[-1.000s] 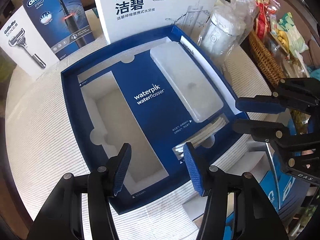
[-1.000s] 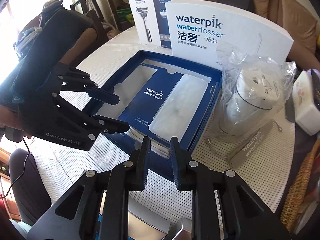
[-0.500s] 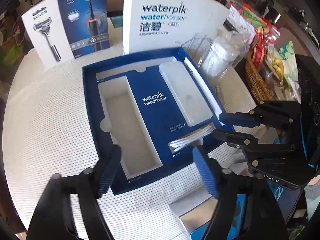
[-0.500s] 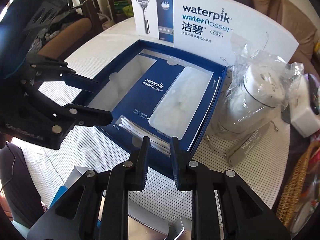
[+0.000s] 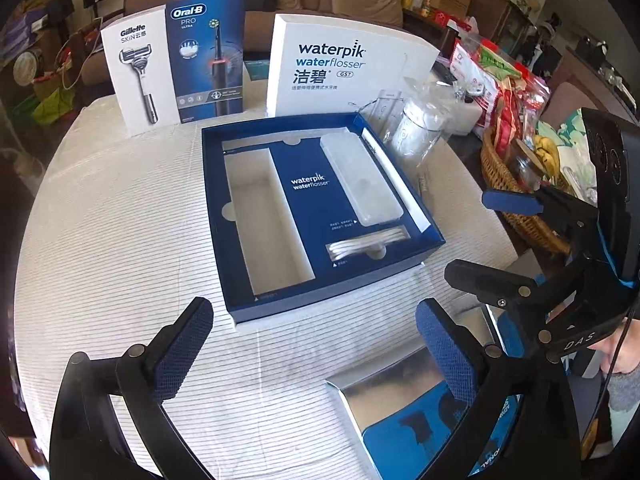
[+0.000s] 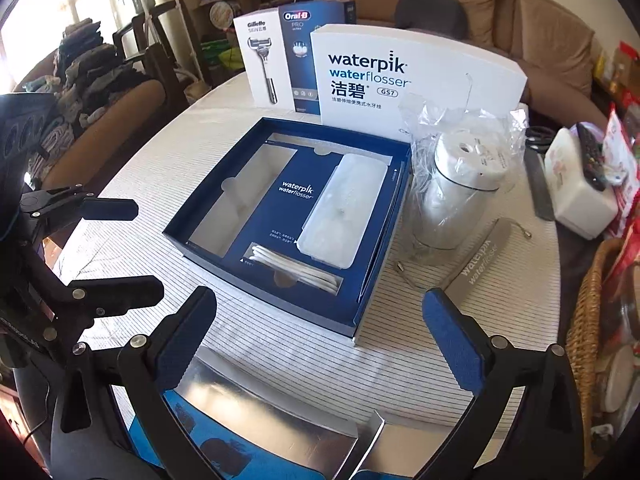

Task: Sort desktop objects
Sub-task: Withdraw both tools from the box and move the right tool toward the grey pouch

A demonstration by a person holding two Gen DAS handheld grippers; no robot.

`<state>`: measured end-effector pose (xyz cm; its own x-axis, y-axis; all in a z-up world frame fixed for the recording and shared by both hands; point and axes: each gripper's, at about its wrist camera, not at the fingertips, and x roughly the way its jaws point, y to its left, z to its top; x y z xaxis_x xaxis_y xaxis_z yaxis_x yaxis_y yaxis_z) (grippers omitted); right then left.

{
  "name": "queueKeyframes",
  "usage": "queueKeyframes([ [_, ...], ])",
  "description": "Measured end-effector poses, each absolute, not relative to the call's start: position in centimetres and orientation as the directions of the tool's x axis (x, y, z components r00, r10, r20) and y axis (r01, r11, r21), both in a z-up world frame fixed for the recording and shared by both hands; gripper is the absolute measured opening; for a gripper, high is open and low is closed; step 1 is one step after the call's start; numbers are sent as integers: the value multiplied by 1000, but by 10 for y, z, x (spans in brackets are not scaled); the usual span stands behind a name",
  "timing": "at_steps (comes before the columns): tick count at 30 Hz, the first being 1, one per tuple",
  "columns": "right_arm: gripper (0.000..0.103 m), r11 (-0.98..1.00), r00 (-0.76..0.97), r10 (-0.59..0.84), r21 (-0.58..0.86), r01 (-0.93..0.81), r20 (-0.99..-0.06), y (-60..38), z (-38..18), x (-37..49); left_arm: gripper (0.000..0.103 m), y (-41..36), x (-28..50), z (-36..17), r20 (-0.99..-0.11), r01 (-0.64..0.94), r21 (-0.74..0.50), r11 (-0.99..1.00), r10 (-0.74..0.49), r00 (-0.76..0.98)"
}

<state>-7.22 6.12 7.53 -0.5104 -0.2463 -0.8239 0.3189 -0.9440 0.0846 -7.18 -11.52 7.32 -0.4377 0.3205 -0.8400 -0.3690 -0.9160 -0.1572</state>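
both claws, the left gripper and right gripper, have just been opening, released and empty, near an open blue box on a striped table

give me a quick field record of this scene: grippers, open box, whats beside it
left gripper: open, empty, jaws just opened
right gripper: open, empty, jaws just opened
blue box: open on the table, one long slot empty
clear case: in box
white cable: in box, near end
bagged flosser: on table beside box
lid: upright behind box
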Motion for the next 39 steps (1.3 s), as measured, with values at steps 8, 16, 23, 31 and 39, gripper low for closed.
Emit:
queueKeyframes([
  [8, 103, -946, -517, -249, 92, 310, -819, 58, 80, -55, 103, -121, -57, 76, -841, -346, -151, -926, 304, -448],
  [16, 103, -950, -540, -263, 118, 288, -800, 95, 94, -41, 103, -115, -48, 89, -820, -368, -183, -912, 348, -455],
  [23, 103, -969, -537, -231, 144, 199, -811, 169, 87, -36, 103, -85, -46, 88, -806, -429, -213, -878, 406, -431],
  [31, 103, -966, -527, -255, 230, 115, -811, 216, 66, -54, 103, -47, -60, 83, -785, -470, -239, -850, 454, -421],
  [39, 102, -926, -484, -334, 377, 9, -809, 224, 25, -112, 103, -41, -79, 73, -786, -451, -259, -854, 458, -416],
])
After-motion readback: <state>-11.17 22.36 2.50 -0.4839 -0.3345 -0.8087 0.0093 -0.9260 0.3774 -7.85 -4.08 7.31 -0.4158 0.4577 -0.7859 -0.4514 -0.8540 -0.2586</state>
